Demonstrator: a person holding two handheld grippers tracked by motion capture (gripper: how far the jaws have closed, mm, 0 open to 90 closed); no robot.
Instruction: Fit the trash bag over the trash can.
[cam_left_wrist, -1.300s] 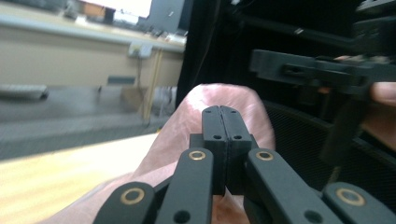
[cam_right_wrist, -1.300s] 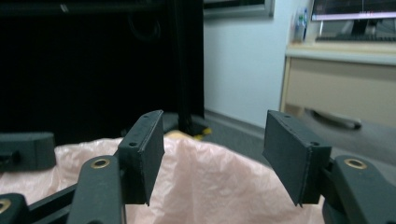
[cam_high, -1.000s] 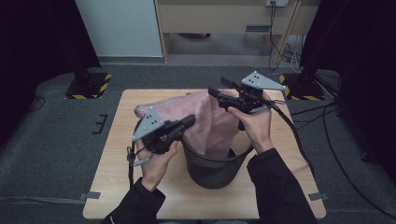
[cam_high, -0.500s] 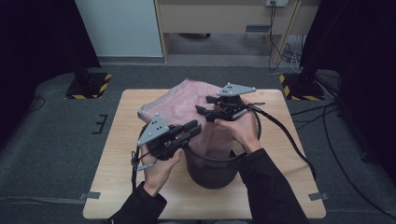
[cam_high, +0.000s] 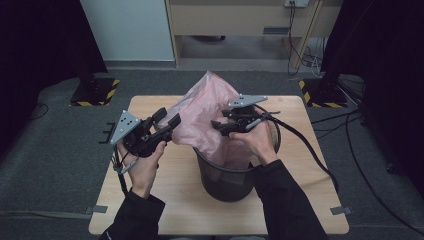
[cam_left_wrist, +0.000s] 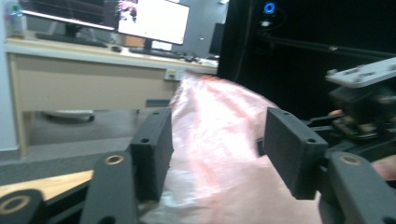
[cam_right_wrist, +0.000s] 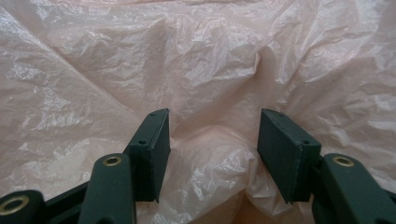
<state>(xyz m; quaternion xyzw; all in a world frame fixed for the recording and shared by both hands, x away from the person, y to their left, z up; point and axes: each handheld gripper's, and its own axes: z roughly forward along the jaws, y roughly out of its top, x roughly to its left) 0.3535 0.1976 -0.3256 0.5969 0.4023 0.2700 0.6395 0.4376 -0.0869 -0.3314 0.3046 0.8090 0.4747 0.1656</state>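
Bag (cam_high: 202, 112) of thin pink plastic stands half inside a black bin (cam_high: 227, 177) at the middle of the table (cam_high: 175, 200). Upper part of the bag rises above the bin rim and leans toward the far side of the table; the lower part is tucked into the bin. The plastic is crumpled w/ many folds.

Left gripper (cam_high: 167, 120) is at the left side of the bag, just beside it, held level and pointing toward the bag. Its jaws have just been opening and now stand apart. In the left gripper view the bag (cam_left_wrist: 219, 154) shows between and beyond the two pads (cam_left_wrist: 154, 149), but the pads do not press on it; whether the plastic touches one pad I cannot tell.

Right gripper (cam_high: 220, 127) is over the bin opening, at the right side of the bag, pointing to the left into the plastic. Its jaws are apart too. In the right gripper view the bag (cam_right_wrist: 196, 70) lies close in front, a fold of it bulging up between the pads (cam_right_wrist: 156, 149), not clamped.

Both hands come in from the near edge of the table, sleeves dark. Cable (cam_high: 310, 150) from the right gripper runs off over the right side of the table to the floor. Beyond the table is grey carpet (cam_high: 60, 145) and a wooden desk (cam_high: 240, 15).
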